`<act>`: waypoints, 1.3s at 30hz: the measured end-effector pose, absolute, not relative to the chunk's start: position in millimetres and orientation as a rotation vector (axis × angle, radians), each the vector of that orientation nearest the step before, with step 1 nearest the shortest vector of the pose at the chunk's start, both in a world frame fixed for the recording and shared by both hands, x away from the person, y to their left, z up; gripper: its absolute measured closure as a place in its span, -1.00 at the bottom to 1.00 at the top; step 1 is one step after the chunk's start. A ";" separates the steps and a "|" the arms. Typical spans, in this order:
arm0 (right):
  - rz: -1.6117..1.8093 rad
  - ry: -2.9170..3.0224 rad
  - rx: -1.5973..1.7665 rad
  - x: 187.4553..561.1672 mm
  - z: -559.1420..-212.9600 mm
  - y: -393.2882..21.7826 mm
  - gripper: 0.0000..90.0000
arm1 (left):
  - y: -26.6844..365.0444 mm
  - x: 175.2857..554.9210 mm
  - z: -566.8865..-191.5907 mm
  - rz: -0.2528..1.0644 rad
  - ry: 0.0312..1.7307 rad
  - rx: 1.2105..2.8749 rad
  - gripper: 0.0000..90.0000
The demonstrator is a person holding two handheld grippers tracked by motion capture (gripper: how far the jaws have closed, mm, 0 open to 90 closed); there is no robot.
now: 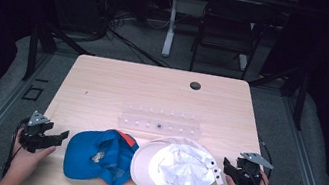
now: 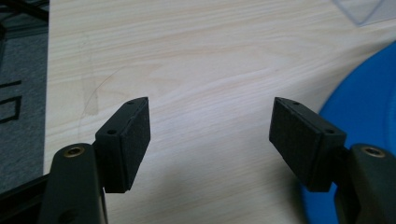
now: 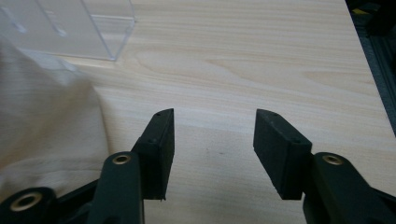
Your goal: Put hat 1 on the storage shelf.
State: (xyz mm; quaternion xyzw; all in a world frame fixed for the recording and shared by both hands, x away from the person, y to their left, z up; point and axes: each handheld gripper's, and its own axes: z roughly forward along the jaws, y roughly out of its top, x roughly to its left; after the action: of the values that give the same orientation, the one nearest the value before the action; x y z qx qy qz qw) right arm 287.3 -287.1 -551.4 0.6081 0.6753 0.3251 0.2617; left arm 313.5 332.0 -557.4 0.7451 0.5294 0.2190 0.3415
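Observation:
A blue cap point(image 1: 98, 155) with an orange patch lies upside down near the table's front edge, and its blue brim point(image 2: 362, 116) shows at the right of the left gripper view. Beside it on the right lies a white cap point(image 1: 172, 170), whose pale cloth point(image 3: 46, 126) fills the left of the right gripper view. My left gripper point(image 1: 64, 135) rests at the table's left front, open, just left of the blue cap, its jaws point(image 2: 210, 137) wide over bare wood. My right gripper point(image 1: 226, 163) sits right of the white cap, open with nothing between its jaws point(image 3: 212, 140).
A clear plastic rack point(image 1: 160, 121) stands across the middle of the light wooden table point(image 1: 118, 82), behind both caps; its corner point(image 3: 88, 32) is close ahead of the right gripper. A dark round grommet point(image 1: 195, 85) sits near the far edge. A black chair point(image 1: 232, 25) stands beyond the table.

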 end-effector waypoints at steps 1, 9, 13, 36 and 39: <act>0.880 1.828 1.646 287.3 -551.4 -287.1 0.09 | 332.0 313.5 -557.4 0.570 1.377 1.938 -0.34; 0.975 1.790 1.596 267.3 -533.8 -290.3 0.09 | 315.7 316.1 -544.0 0.530 1.299 1.924 -0.30; 1.000 1.812 1.635 260.7 -522.0 -287.3 0.06 | 306.3 321.3 -542.4 0.496 1.280 1.947 -0.21; 0.885 2.240 1.895 286.6 -461.9 -273.6 0.09 | 307.1 328.8 -545.8 0.463 1.318 1.927 -0.02; 0.863 2.281 1.930 290.2 -466.8 -269.4 0.08 | 309.1 327.2 -545.8 0.468 1.324 1.922 -0.02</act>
State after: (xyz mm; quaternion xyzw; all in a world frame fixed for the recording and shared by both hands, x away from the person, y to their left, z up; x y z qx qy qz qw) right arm 290.2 -269.4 -466.8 0.6205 0.7332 0.2775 0.0158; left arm 327.2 309.1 -545.8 0.7497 0.5164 0.1826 0.3714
